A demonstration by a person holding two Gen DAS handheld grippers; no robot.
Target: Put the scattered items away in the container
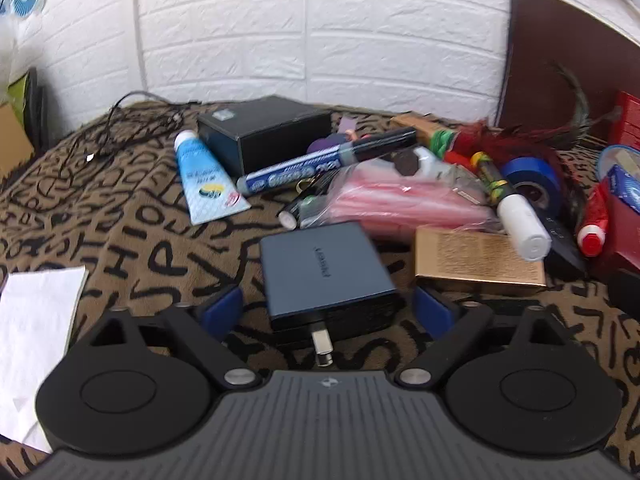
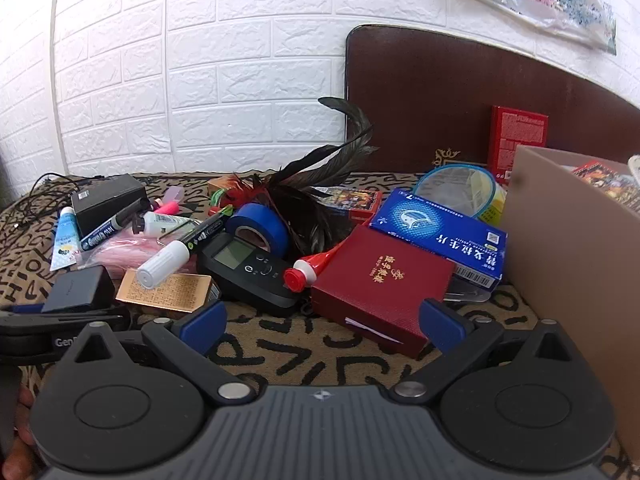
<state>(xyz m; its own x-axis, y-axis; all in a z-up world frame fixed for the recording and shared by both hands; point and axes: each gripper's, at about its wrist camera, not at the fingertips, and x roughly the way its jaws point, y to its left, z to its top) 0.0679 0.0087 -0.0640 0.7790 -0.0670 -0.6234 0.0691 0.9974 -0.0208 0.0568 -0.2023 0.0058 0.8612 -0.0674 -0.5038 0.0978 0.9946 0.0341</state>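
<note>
My left gripper (image 1: 328, 308) is open, with its blue pads either side of a dark blue charger (image 1: 326, 272) lying on the patterned cloth; the pads do not touch it. The charger also shows in the right wrist view (image 2: 78, 290), with the left gripper's arm (image 2: 60, 320) beside it. My right gripper (image 2: 322, 320) is open around the near corner of a dark red box (image 2: 380, 284). The beige container (image 2: 576, 248) stands at the right, with some items inside. Scattered items include a blue marker (image 1: 320, 164), a white-capped marker (image 1: 516, 216), a gold box (image 1: 476, 260) and blue tape (image 2: 260, 226).
A blue medicine box (image 2: 440, 232), a black device with a screen (image 2: 248, 268), a red-capped tube (image 2: 316, 266), feathers (image 2: 320, 176), a black box (image 1: 264, 132), a blue-white tube (image 1: 204, 180) and pink packet (image 1: 400, 200) lie on the cloth. White paper (image 1: 36, 332) lies left. A brown headboard (image 2: 460, 92) stands behind.
</note>
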